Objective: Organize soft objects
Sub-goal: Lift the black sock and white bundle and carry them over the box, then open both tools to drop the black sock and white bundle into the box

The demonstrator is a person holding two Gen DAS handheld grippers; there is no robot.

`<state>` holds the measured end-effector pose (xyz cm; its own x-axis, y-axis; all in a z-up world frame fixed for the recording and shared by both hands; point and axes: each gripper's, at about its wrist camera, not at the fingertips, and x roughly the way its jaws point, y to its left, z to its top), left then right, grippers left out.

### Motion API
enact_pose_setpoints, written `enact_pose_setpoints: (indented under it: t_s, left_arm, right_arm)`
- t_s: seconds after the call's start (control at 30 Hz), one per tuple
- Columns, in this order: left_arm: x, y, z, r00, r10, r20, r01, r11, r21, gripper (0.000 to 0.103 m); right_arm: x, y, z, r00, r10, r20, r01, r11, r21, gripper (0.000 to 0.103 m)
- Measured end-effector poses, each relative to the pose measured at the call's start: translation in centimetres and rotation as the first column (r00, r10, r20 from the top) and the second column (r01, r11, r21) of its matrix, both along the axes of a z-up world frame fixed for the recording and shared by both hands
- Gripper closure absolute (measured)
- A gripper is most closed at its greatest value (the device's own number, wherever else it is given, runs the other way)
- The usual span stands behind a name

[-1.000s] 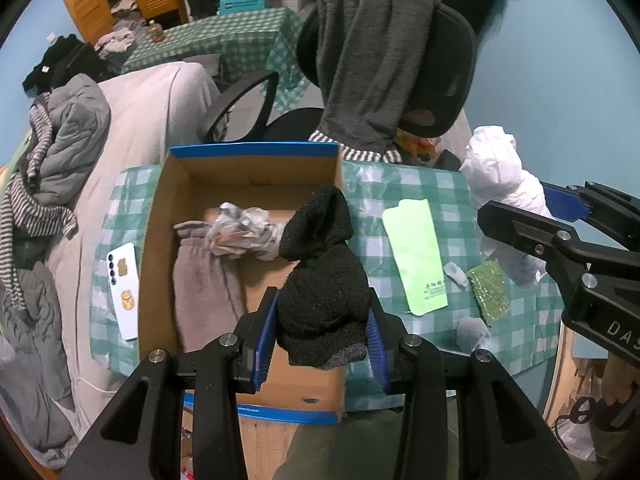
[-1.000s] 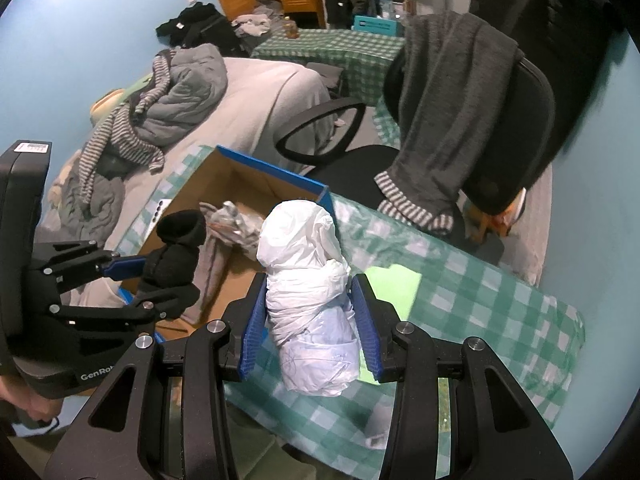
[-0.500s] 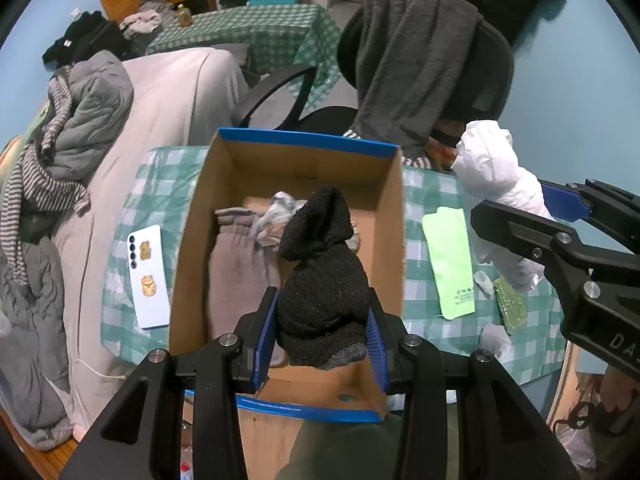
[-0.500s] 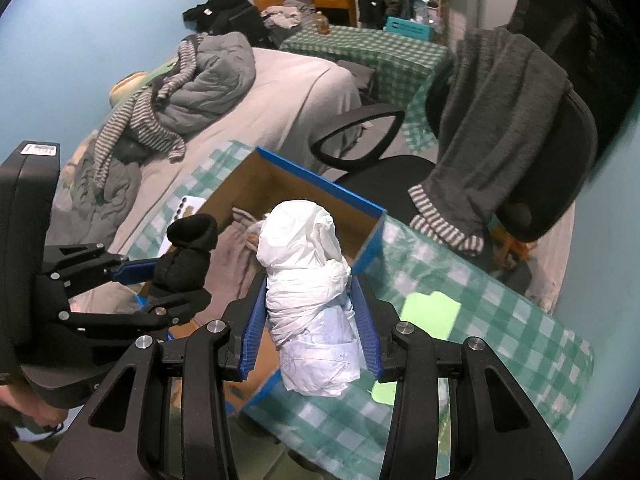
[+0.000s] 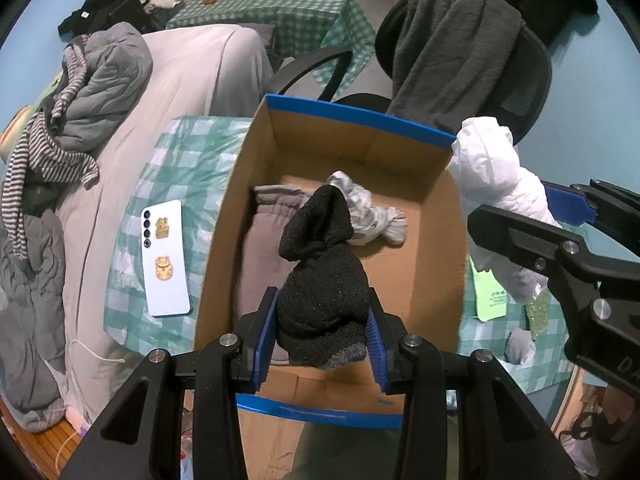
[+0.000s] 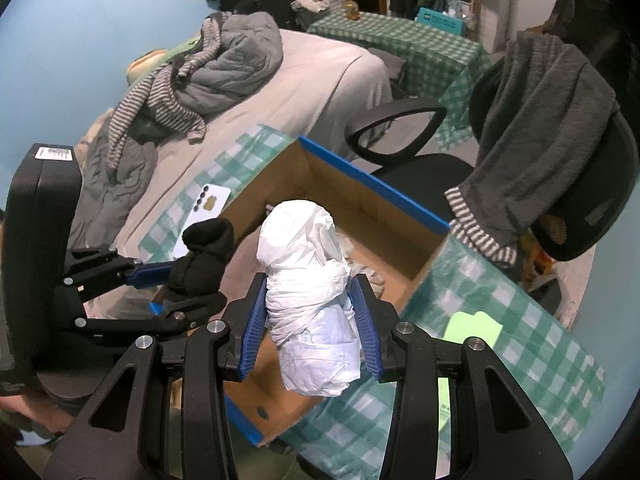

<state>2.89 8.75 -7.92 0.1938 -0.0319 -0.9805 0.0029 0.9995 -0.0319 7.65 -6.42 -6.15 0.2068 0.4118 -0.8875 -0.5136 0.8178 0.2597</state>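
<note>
My left gripper (image 5: 322, 336) is shut on a rolled black sock (image 5: 324, 276), held above the near part of an open cardboard box (image 5: 352, 148) with blue rims. Inside the box lie a folded grey-brown cloth (image 5: 260, 256) and a crumpled grey-white cloth (image 5: 368, 212). My right gripper (image 6: 308, 336) is shut on a white bundled bag (image 6: 312, 304), which hangs over the box's near right corner. In the right wrist view the left gripper (image 6: 180, 284) with the black sock (image 6: 204, 260) shows at the left, over the box (image 6: 360, 216).
The box stands on a green checked tablecloth (image 5: 180, 168). A white phone (image 5: 164, 258) lies left of it, a green card (image 5: 490, 296) and small scraps to the right. A black office chair (image 6: 560, 152) draped with a grey garment stands behind. A bed with piled clothes (image 5: 80, 92) is at the left.
Both grippers have moved left with their loads. The black sock now hangs over the box's inside instead of its right wall, and the white bundle has come over the box's right corner.
</note>
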Motion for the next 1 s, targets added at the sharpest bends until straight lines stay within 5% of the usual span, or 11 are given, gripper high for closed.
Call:
enact_pose_setpoints:
  t_s: [0.67, 0.83, 0.9, 1.0]
  left_arm:
    - [0.3, 1.6, -5.0, 0.996, 0.032, -0.087, -0.033, 0.999, -0.011, 0.062]
    - [0.2, 1.7, -4.9, 0.995, 0.043, -0.089, -0.044, 0.999, -0.010, 0.046]
    - [0.2, 1.6, -4.7, 0.996, 0.045, -0.081, -0.046, 0.999, -0.008, 0.037]
    - [0.2, 1.3, -4.7, 0.996, 0.040, -0.081, -0.039, 0.999, 0.002, 0.034]
  right_arm:
    - [1.0, 1.5, -5.3, 0.990, -0.041, -0.135, 0.035, 0.998, -0.044, 0.059]
    - [1.1, 1.3, -5.0, 0.990, -0.057, -0.130, 0.051, 0.998, -0.049, 0.054]
    - [1.2, 1.1, -4.9, 0.990, -0.070, -0.121, 0.064, 0.997, -0.053, 0.041]
    - [1.3, 0.8, -4.7, 0.990, -0.086, -0.110, 0.081, 0.995, -0.053, 0.037]
